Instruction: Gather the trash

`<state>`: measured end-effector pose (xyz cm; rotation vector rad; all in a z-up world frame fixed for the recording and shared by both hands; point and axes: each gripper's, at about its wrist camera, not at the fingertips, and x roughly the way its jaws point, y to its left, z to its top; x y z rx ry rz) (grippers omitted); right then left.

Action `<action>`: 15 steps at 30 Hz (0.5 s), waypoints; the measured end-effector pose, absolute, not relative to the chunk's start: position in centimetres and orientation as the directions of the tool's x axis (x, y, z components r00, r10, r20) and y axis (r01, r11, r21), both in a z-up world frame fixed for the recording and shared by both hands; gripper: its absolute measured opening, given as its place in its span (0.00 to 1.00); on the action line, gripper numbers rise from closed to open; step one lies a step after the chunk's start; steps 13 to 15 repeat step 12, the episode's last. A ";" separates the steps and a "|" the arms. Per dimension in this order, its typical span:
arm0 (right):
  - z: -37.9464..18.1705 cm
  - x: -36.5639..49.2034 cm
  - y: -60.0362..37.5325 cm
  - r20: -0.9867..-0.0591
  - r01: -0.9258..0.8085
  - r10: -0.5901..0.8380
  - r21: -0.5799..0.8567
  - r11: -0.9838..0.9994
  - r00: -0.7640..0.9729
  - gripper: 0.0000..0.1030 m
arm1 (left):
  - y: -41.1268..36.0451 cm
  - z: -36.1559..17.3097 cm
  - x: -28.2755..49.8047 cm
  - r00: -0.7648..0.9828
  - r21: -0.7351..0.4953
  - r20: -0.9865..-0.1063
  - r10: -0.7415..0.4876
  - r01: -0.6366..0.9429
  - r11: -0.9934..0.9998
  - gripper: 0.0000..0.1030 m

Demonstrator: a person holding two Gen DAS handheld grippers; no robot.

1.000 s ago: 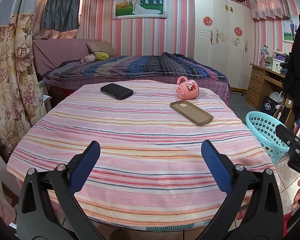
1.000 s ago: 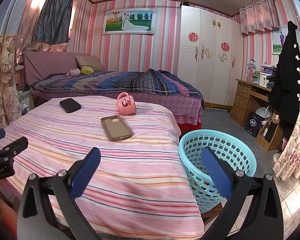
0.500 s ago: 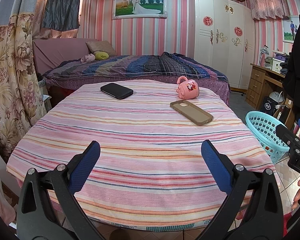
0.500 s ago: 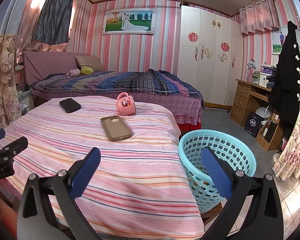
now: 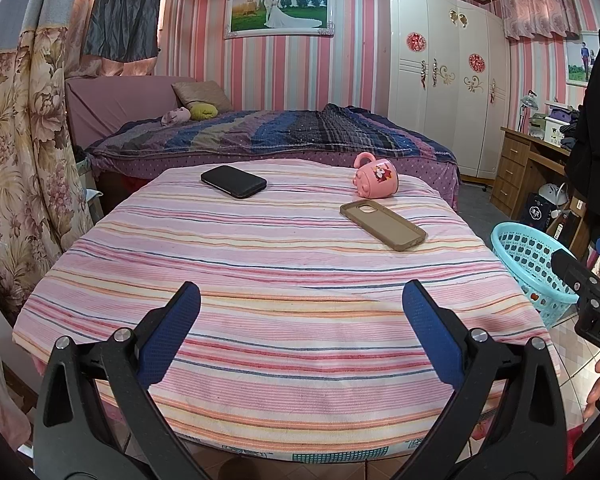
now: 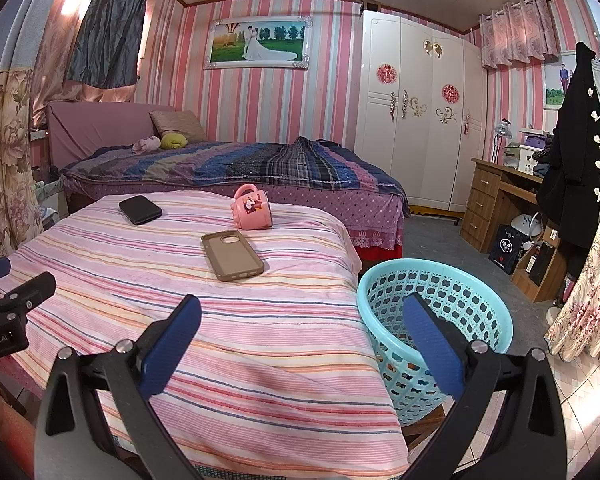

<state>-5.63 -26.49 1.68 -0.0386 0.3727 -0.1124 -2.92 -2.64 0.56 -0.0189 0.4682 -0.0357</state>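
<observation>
Looking forward from the near edge of the striped table point(image 5: 300, 264), left view centred, right view offset toward the basket point(image 6: 436, 304); sharing tabletop and bed point(image 6: 236, 164).

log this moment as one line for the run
left tongs open, empty | right tongs open, empty | mug, brown case, black case untouched | basket

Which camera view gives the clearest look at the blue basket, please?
The right wrist view: the blue basket shows its whole rim and interior beside the table. The left wrist view catches only part of it, at the right edge.
</observation>
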 end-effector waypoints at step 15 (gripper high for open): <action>1.7 -5.6 -26.5 -0.361 0.102 -0.117 -0.059 0.993 0.925 0.96 | -3.0 0.4 -3.0 0.894 -0.018 -0.447 -0.033 0.029 0.999 0.95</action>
